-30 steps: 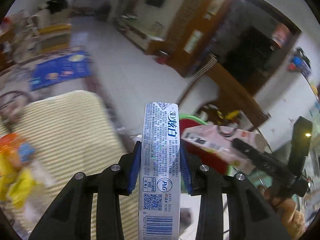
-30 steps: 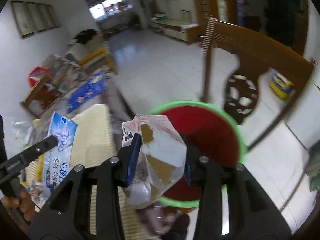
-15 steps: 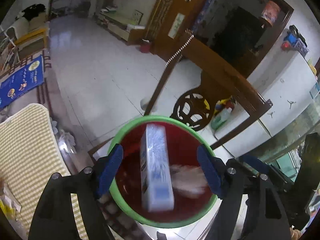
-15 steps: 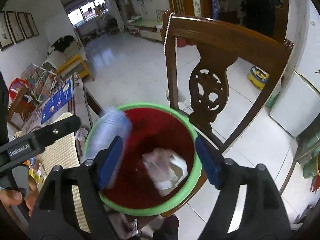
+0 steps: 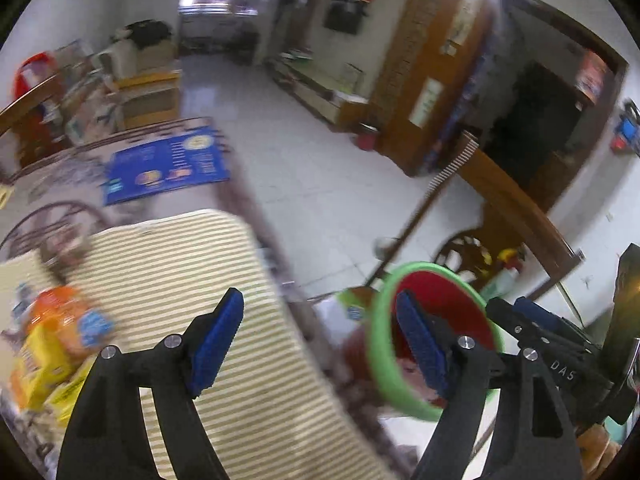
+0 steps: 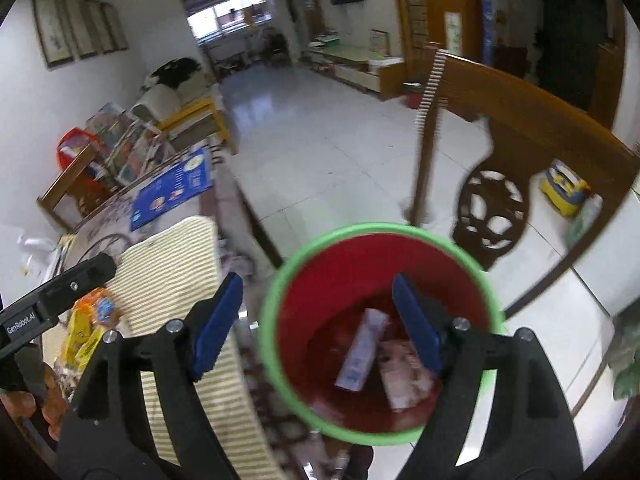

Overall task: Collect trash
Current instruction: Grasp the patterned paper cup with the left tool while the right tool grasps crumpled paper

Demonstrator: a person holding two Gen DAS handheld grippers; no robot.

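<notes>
A red bin with a green rim stands beside the table; it also shows in the left wrist view. A blue-white toothpaste box and a pink crumpled carton lie inside it. My right gripper is open and empty above the bin. My left gripper is open and empty over the table edge, left of the bin. Orange and yellow snack wrappers lie on the striped mat; they also show in the right wrist view.
A carved wooden chair stands behind the bin. A blue printed sheet lies farther back on the table. The tiled floor opens beyond. The other gripper's arm shows at the left.
Both grippers opened and dropped the toothpaste box and the pink carton into the bin. The left gripper has since swung left, back over the striped mat.
</notes>
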